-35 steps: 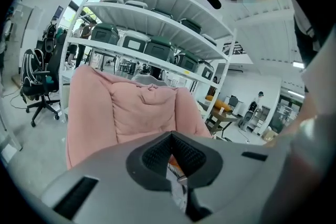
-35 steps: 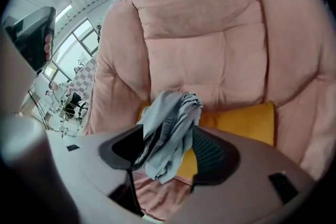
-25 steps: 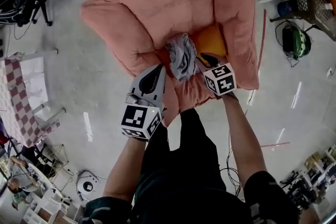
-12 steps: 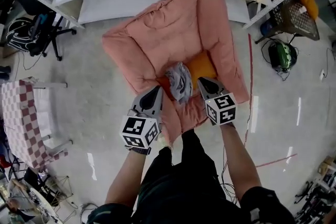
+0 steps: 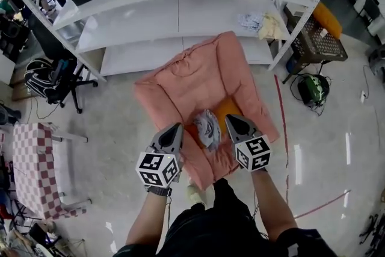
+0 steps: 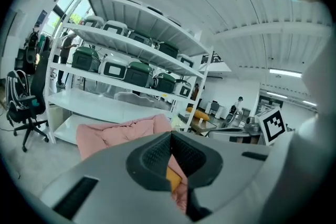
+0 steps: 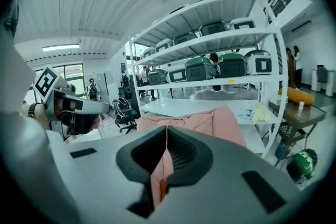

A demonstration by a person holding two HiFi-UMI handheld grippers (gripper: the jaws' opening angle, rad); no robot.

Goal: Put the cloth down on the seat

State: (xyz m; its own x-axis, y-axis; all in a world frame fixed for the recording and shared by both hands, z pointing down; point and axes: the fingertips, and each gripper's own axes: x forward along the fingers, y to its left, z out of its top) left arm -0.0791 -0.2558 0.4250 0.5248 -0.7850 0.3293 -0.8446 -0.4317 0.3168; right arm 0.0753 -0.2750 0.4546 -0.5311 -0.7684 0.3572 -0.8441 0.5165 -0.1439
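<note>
A crumpled grey cloth [image 5: 207, 126] lies on the seat of a pink armchair [image 5: 192, 78], next to an orange cushion [image 5: 227, 110]. My left gripper [image 5: 175, 128] hangs above the chair's front left, shut and empty. My right gripper [image 5: 230, 120] hovers to the right of the cloth; its jaws have just been closing, with nothing between them. In the left gripper view the jaws [image 6: 170, 135] meet over the armchair [image 6: 115, 131]. In the right gripper view the jaws [image 7: 166, 128] meet too, with the armchair [image 7: 210, 120] beyond.
White shelving [image 5: 180, 3] with green and white cases stands behind the armchair. A black office chair [image 5: 60, 78] and a checkered table [image 5: 27, 159] are at the left. A wire basket [image 5: 316, 39] and a green bag [image 5: 313, 90] sit at the right.
Both grippers have risen away from the armchair and the view has pulled back. The cloth has stayed on the seat, free of both grippers.
</note>
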